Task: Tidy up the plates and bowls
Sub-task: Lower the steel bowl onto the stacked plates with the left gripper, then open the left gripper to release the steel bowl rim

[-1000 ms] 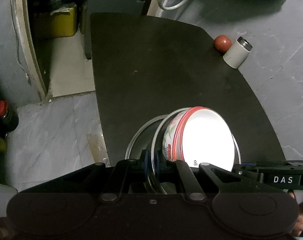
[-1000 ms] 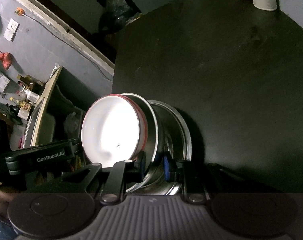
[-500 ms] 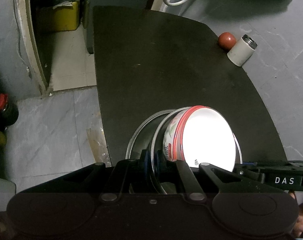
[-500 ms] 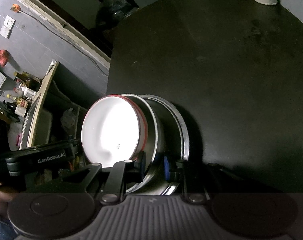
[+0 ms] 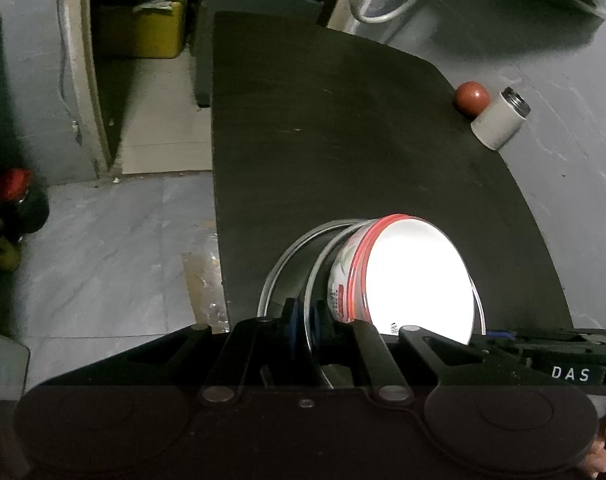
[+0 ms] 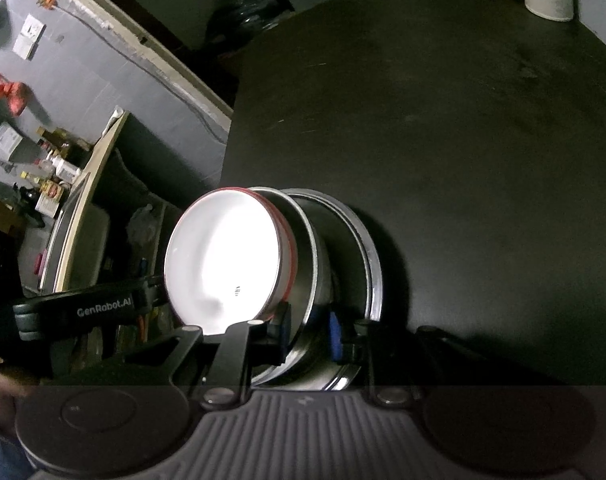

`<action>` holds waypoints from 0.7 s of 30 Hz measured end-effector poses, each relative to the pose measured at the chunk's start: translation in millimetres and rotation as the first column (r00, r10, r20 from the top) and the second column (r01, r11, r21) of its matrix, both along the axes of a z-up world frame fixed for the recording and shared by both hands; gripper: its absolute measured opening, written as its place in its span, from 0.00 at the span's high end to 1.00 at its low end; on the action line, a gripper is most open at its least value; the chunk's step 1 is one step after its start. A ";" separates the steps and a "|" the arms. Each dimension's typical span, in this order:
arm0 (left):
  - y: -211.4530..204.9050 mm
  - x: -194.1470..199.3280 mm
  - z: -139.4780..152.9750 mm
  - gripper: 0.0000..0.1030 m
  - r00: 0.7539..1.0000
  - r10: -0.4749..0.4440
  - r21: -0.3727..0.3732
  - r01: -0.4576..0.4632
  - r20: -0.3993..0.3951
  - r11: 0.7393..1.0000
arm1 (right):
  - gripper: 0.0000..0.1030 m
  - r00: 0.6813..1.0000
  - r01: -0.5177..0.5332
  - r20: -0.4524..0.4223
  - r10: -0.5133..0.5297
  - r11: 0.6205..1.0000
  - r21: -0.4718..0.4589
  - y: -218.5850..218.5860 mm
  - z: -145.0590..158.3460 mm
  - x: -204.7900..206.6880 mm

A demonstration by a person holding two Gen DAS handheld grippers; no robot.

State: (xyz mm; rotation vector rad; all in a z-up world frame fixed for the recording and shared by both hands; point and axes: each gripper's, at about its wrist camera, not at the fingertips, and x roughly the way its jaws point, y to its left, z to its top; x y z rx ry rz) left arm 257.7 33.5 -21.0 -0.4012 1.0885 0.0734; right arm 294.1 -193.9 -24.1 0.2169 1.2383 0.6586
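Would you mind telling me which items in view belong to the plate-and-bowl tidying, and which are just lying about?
Part of the job:
- white bowl with red rim, nested on top
- steel bowl under it
- steel plate at the bottom
- left gripper and right gripper, each clamped on a steel rim

Just lying about:
- red ball
- white cylindrical container
- black tabletop

Off at the far corner of the black table I can see a red ball touching a white cup. Yellow box on the floor behind, cluttered shelf left.
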 end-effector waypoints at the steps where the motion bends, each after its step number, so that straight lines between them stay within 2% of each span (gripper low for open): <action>1: -1.2 -0.1 0.7 0.89 1.000 0.005 0.010 -0.005 0.000 1.000 | 0.77 1.000 -0.010 0.004 0.010 1.000 -0.001 0.0 0.2 0.2; 5: -7.1 -0.2 4.7 0.86 1.000 0.021 0.058 -0.021 0.005 0.998 | 0.75 0.999 -0.041 0.019 0.041 0.999 0.001 -2.3 2.7 0.8; 11: -11.5 -6.9 11.2 0.79 0.998 0.055 0.092 -0.057 0.022 0.994 | 0.70 0.996 -0.078 0.047 0.077 0.997 0.008 -10.3 6.4 -0.9; 13: -14.1 -12.0 15.6 0.56 0.997 0.071 0.147 -0.075 0.033 0.986 | 0.68 0.995 -0.081 0.060 0.080 0.997 0.013 -13.4 7.8 -2.5; 15: -14.9 -16.4 19.7 0.46 0.996 0.073 0.190 -0.081 0.047 0.978 | 0.65 0.994 -0.082 0.077 0.081 0.997 0.012 -15.3 10.2 -6.0; 17: -13.1 -22.1 22.9 0.40 0.995 0.077 0.186 -0.088 0.066 0.979 | 0.60 0.992 -0.085 0.095 0.083 0.996 0.019 -17.6 13.7 -11.3; 21: -11.7 -32.8 30.0 0.25 0.992 0.077 0.199 -0.095 0.099 0.975 | 0.33 0.986 -0.067 0.151 0.065 0.998 0.007 -21.0 21.2 -25.6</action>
